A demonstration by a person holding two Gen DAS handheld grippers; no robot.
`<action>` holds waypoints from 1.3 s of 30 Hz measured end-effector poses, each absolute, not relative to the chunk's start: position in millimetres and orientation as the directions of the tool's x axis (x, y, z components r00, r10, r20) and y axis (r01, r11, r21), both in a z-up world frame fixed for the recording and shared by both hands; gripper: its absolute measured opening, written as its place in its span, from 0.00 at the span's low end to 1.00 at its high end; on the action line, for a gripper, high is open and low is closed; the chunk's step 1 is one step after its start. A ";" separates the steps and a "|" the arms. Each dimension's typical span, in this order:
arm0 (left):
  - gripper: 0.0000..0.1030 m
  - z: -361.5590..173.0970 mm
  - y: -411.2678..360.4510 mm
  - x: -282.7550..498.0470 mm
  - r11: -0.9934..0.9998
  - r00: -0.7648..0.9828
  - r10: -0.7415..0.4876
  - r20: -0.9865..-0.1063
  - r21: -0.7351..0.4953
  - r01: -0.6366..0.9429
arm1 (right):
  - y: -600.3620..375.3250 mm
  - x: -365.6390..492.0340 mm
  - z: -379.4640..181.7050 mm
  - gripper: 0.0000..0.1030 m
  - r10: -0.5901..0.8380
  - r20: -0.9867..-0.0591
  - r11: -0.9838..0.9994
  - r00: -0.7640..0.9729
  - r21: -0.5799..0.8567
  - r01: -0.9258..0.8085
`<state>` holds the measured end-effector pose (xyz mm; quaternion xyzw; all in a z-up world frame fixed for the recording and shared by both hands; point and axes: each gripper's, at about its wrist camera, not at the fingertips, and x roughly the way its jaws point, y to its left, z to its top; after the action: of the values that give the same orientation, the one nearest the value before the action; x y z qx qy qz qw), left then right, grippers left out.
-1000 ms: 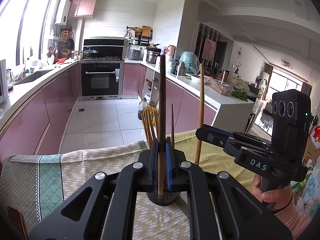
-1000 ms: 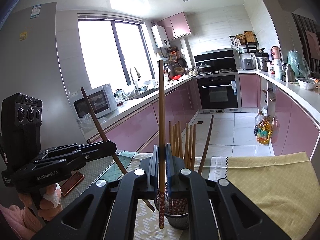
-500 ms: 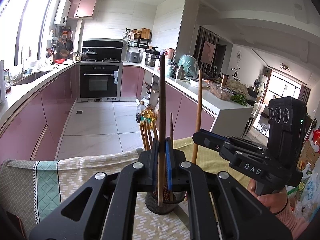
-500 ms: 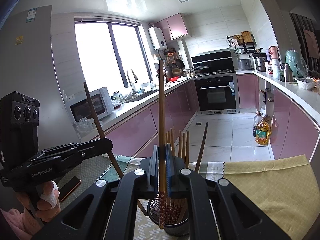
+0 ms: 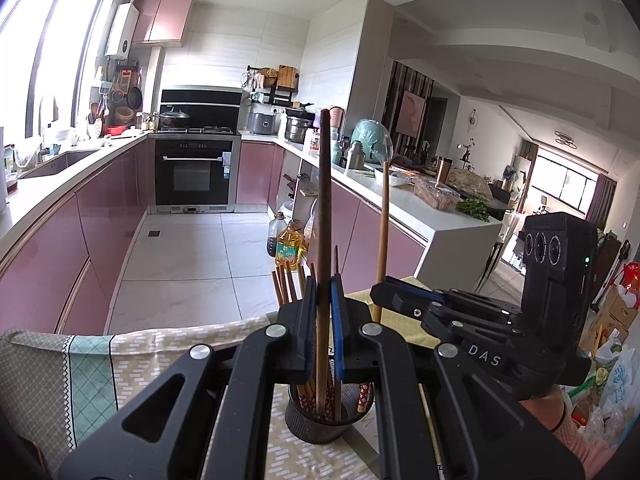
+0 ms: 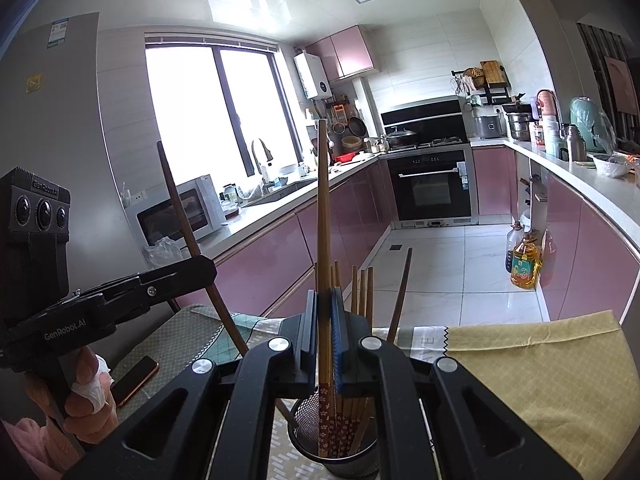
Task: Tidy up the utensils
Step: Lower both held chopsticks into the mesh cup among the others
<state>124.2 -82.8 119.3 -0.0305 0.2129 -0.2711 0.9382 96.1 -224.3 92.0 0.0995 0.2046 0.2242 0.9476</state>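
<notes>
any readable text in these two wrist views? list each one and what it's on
"DAS": on the right gripper, left wrist view.
"GenRobot.AI": on the left gripper, along its arm, right wrist view.
"GenRobot.AI": on the camera housing of that gripper, small, only just legible.
"VE": end of a cut-off word on the tablecloth.
Too small or blurred: fridge stickers, cooking oil bottle label, oven door sticker.

Chopsticks are smooth wood, printed red at the lower ends; holder is black metal mesh; grippers are matt black plastic with silver screws; tablecloth is woven cloth; cabinets glossy pink.
</notes>
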 end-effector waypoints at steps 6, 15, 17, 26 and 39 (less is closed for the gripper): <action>0.07 113.7 -81.6 124.6 0.850 0.757 -0.523 -0.393 -0.172 0.498 | -224.3 99.3 91.7 0.05 0.465 -0.346 0.879 0.815 0.284 -0.382; 0.07 110.9 -84.9 132.1 0.851 0.755 -0.521 -0.399 -0.173 0.496 | -223.4 104.1 88.7 0.05 0.461 -0.349 0.881 0.816 0.286 -0.376; 0.07 108.9 -86.5 135.1 0.852 0.752 -0.519 -0.406 -0.174 0.493 | -222.8 105.0 87.0 0.05 0.458 -0.352 0.883 0.816 0.286 -0.372; 0.07 100.0 -91.6 143.1 0.856 0.745 -0.510 -0.430 -0.169 0.488 | -216.6 108.6 82.0 0.05 0.452 -0.364 0.886 0.815 0.289 -0.363; 0.07 85.9 -93.9 151.6 0.860 0.730 -0.502 -0.465 -0.175 0.480 | -208.8 117.0 71.3 0.05 0.440 -0.386 0.893 0.811 0.285 -0.349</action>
<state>151.6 -93.9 85.9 -0.0212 0.2559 -0.2640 0.9297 117.0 -208.8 71.3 0.1007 0.2260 0.2087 0.9462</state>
